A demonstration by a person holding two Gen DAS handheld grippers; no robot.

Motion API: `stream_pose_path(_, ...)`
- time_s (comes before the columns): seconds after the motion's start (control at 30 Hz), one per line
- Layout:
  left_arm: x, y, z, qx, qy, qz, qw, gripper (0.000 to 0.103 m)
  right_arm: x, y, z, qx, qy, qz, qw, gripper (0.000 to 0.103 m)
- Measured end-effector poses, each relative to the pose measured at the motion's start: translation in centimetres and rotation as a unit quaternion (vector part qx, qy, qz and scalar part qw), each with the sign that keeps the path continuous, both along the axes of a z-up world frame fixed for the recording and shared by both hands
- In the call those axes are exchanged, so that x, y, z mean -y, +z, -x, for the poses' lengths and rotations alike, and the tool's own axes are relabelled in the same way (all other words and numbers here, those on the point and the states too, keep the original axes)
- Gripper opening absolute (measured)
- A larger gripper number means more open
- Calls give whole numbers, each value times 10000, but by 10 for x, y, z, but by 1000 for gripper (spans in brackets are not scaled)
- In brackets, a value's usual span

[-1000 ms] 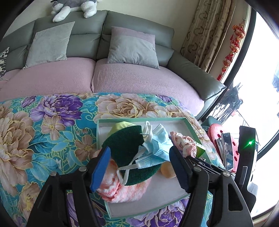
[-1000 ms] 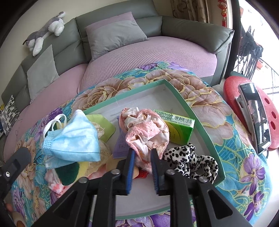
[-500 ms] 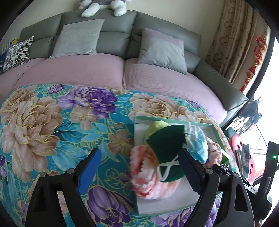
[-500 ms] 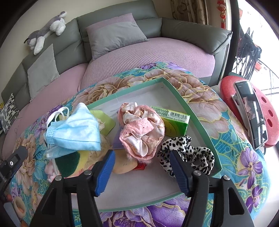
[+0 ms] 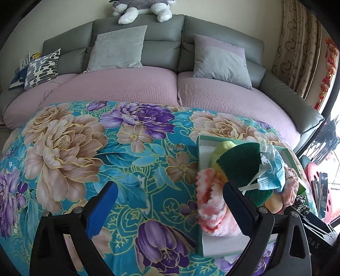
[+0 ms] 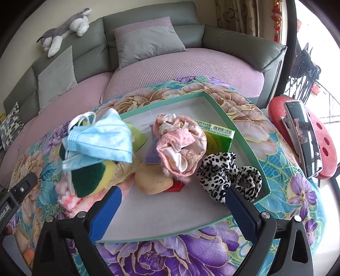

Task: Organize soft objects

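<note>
A green-rimmed tray [image 6: 244, 135] on the floral cloth holds a pile of soft things: a blue face mask [image 6: 102, 140], a crumpled pink cloth [image 6: 180, 144], a leopard-print scrunchie [image 6: 227, 174], a green-and-yellow sponge [image 6: 89, 180] and a fluffy pink-white towel [image 5: 212, 203]. My right gripper [image 6: 173, 191] hovers over the tray's bare white front. Its jaws are opening wide with nothing between them, and the pink cloth lies free just beyond. My left gripper [image 5: 170, 189] hangs over the floral cloth left of the tray [image 5: 199, 165]. Its jaws are also opening and hold nothing.
A green box [image 6: 218, 135] lies behind the pink cloth in the tray. A grey sofa [image 5: 148, 89] with cushions and a plush toy [image 5: 144, 8] stands behind the table. At the right, a red stool [image 6: 323, 144] carries a phone [image 6: 303, 135].
My right gripper went from shut on the pink cloth to wide open, leaving it in the tray, and drew back a little. My left gripper swung left off the tray while its jaws widened.
</note>
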State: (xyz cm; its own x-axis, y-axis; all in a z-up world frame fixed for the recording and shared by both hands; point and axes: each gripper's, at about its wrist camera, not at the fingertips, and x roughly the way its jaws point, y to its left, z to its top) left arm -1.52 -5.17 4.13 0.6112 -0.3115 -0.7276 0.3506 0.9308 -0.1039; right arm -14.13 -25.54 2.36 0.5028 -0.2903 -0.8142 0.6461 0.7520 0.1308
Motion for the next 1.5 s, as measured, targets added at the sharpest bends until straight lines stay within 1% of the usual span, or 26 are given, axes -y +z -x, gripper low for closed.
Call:
stream_pose_path(0.17,-6,-3,6,-2,5,-102,9999,99,-15,2,0,-24,184,99,9998,100)
stream_pose_path(0.4,-14,-9,12,-167,-57,-205,9996,99,-37,-1,0,-148,429,183,9988,100)
stream_pose_path(0.67,-27,-18,19,-190,165,-598,9979,99,-57,-8,1,-283,617,237,9974,100)
stream_pose_path(0.8,-33,-24,25,-137,265,-750,9967,99,-63,-10,2,-321,674,224,9970,100)
stream_pose_path(0.9,-37,-29,30,-101,427,-873,9952,99,-69,-12,1,-357,750,214,9963,100)
stream_pose_path(1.07,-41,-36,33,-152,598,-1009,9930,99,-74,-12,-3,-395,863,269,9951,100)
stream_pose_path(1.23,-44,-42,36,-188,637,-1187,9907,99,-77,-13,-1,-425,903,249,9947,100)
stream_pose_path(1.37,-46,-43,37,-240,651,-1191,9905,99,-80,-15,1,-463,958,221,9941,100)
stream_pose_path(1.5,-45,-42,40,-183,621,-1234,9902,99,-81,-16,2,-506,970,241,9937,100)
